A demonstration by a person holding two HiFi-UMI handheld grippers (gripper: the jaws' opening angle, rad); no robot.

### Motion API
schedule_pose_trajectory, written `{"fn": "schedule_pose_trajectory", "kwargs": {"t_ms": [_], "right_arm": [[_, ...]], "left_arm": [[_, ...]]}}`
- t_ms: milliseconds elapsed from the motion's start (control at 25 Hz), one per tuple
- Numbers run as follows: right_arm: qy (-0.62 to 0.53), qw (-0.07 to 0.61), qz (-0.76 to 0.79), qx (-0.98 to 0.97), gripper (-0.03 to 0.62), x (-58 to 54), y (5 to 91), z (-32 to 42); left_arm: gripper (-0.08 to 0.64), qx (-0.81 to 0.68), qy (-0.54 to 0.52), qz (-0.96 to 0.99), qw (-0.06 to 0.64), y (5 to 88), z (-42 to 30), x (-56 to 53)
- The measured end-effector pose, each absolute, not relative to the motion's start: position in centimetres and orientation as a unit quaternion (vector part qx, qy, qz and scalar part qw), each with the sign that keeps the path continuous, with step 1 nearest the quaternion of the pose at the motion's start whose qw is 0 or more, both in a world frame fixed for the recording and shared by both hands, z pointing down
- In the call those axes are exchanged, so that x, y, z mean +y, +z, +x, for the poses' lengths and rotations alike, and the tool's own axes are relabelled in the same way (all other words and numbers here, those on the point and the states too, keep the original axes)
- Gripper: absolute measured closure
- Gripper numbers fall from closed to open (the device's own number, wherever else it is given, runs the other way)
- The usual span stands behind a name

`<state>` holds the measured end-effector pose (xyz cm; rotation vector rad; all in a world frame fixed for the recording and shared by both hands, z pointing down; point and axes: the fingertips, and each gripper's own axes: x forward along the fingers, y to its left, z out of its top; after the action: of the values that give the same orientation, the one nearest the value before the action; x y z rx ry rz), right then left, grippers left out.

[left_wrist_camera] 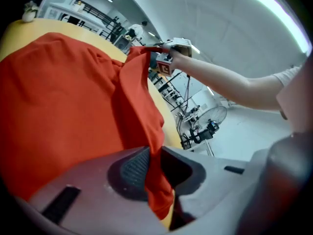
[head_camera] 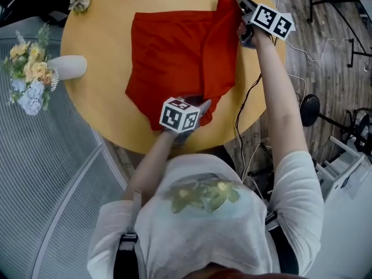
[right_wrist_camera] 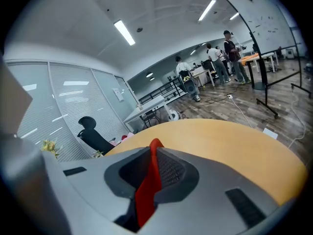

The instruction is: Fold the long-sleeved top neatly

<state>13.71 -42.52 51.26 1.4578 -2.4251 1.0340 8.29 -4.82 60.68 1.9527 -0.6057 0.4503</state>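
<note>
The red top [head_camera: 174, 57] lies on the round wooden table [head_camera: 99, 97], a little right of centre, reaching from close to the near rim almost to the far rim. Its long axis runs near to far. Along its right side a band of cloth is folded over the body, and this band also runs near to far between the two grippers. Which end is collar and which is hem cannot be told, and no sleeve can be made out.

The right gripper [head_camera: 241, 2] is at the far right corner of the top, with its jaws closed tight on a thin edge of red cloth [right_wrist_camera: 149, 185]. The left gripper [head_camera: 200, 109] is at the near edge. Its jaws stand narrowly apart with a fold of the cloth [left_wrist_camera: 58, 97] between them, lying against one pad with a gap on the other side. The marker cube hides the near corner of the top.

At the table's left edge a white vase [head_camera: 68, 67] holds a bunch of flowers [head_camera: 29, 74]. A small dried sprig [head_camera: 79, 3] lies at the far left.
</note>
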Motion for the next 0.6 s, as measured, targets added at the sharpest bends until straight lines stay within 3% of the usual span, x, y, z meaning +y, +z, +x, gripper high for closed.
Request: {"fn": "schedule_pose_trajectory", "kwargs": {"t_ms": [40, 280, 440, 520, 600], "right_arm": [[0.345, 0.06, 0.485, -0.802, 0.543, -42.4, 51.2, 14.1], [0.367, 0.034, 0.467, -0.803, 0.543, -40.3, 49.6, 13.9], [0.382, 0.093, 0.437, -0.809, 0.543, -37.6, 52.6, 11.9], [0.401, 0.164, 0.431, -0.792, 0.377, -36.1, 56.7, 12.0], [0.409, 0.204, 0.444, -0.771, 0.373, -34.9, 59.3, 13.0]], "left_arm": [[0.494, -0.232, 0.186, 0.82, 0.488, 59.9, 8.7, -4.5], [0.506, -0.079, 0.185, 0.88, 0.43, 55.3, 13.2, 0.4], [0.501, -0.055, 0.254, 0.871, 0.416, 57.5, 13.5, 4.0], [0.469, -0.055, 0.303, 0.861, 0.404, 59.5, 12.8, 5.2], [0.448, -0.064, 0.308, 0.855, 0.412, 59.8, 11.9, 5.1]]}}
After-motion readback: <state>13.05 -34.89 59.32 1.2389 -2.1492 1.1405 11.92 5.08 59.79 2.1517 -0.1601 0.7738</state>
